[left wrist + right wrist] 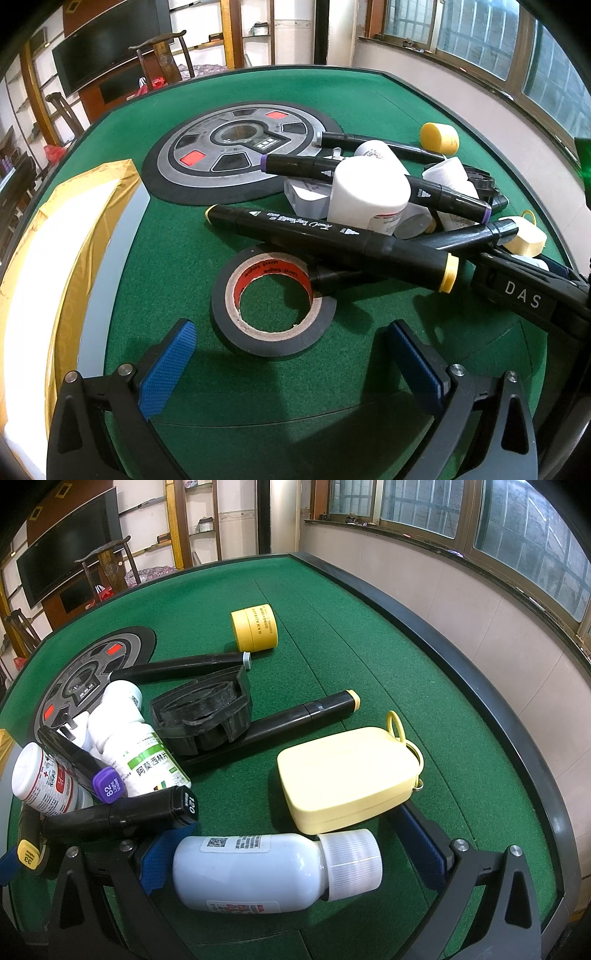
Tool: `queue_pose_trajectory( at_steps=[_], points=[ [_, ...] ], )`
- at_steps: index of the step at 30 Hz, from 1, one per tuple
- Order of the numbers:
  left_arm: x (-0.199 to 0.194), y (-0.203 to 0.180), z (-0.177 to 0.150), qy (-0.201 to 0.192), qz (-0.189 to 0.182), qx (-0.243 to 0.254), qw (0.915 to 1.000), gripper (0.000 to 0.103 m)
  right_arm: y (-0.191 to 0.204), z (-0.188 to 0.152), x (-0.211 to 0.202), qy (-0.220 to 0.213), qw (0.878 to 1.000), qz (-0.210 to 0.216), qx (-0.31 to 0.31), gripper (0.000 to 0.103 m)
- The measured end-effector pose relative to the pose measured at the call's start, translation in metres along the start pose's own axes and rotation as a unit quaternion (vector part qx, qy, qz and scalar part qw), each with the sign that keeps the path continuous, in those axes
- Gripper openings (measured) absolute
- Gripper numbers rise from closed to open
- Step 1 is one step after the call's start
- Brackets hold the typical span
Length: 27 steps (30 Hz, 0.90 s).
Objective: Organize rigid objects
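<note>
Though wide-spread, right gripper (291, 853) around bottle (273, 871), table rim (491, 705) near.

Home game room: mahjong table (258, 96), television (107, 44), chairs (166, 55).

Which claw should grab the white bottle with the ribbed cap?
Right. The white bottle lies on its side between the open right claw's fingers. The left claw is open over the tape roll, away from it.
</note>
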<state>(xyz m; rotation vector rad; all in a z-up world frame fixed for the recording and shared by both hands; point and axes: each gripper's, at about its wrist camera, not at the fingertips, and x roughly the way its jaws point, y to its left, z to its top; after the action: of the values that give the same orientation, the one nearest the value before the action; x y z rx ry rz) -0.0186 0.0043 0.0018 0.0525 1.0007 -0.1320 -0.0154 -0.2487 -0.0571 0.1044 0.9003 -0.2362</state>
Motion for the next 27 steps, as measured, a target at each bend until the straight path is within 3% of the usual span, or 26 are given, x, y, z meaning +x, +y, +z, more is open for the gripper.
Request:
queue_pose_trajectory(
  at_steps=[13, 19, 24, 27],
  points=[
    [-0.0031, -0.0053, -0.0006, 0.002, 0.023, -0.031, 0.9992, 0.103, 0.0004, 0.0005, -0.0002, 0.001, 1.0, 0.002, -0.003, 0.103],
    [-0.0044, -0.0053, -0.0001, 0.002, 0.023, -0.035, 0.9991, 0.103, -0.0018, 0.0027, 0.0002, 0.028, 0.997, 0.043, -0.049, 0.103],
    [-0.0046, -0.0088, 0.0002, 0.004, 0.037, -0.048, 0.9982, 0.103, 0.0023, 0.0054, 0.0002, 0.05, 0.997, 0.033, -0.056, 0.103],
    [-0.0076, -0.0073, -0.002, 0.012, 0.025, -0.036, 0.999, 0.102, -0.0036, 0.0022, -0.0033, 0.064, 0.997, 0.028, -0.046, 0.103]
  ],
)
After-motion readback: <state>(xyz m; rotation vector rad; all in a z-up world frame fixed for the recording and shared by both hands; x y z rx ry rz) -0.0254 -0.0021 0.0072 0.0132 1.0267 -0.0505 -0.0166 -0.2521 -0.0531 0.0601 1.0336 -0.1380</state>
